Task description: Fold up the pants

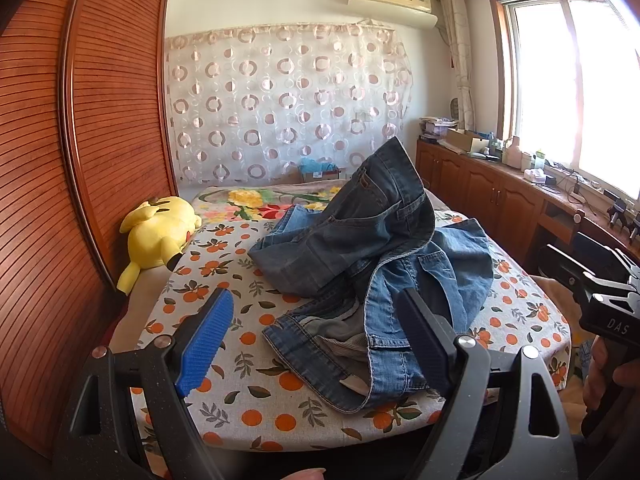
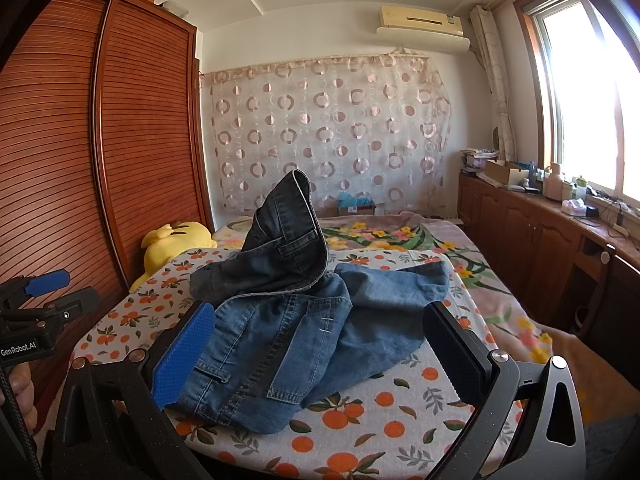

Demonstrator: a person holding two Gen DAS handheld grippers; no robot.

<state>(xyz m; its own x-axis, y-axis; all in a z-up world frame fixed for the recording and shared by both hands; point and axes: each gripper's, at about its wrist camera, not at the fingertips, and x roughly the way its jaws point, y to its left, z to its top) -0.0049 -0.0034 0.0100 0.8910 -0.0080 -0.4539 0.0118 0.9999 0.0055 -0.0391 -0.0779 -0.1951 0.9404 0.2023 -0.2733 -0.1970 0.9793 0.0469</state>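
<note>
Both tools [image 1: 316,344] [image 2: 316,352] spread apart, empty; jeans [image 1: 360,264] heaped on bed [image 1: 248,396]; plush [image 1: 160,232] beside.

Blue denim pants [image 1: 372,264] on an orange-fruit-patterned sheet [image 1: 248,392], beside a yellow plush [image 1: 160,236]

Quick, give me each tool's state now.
Left tool: open, holding nothing, above the jeans.
Right tool: open, holding nothing.

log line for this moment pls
stage: pre-grasp | jeans: crumpled heap on bed, unfolded | left gripper: open, empty | right gripper: open, empty | plush toy: beside wardrobe
</note>
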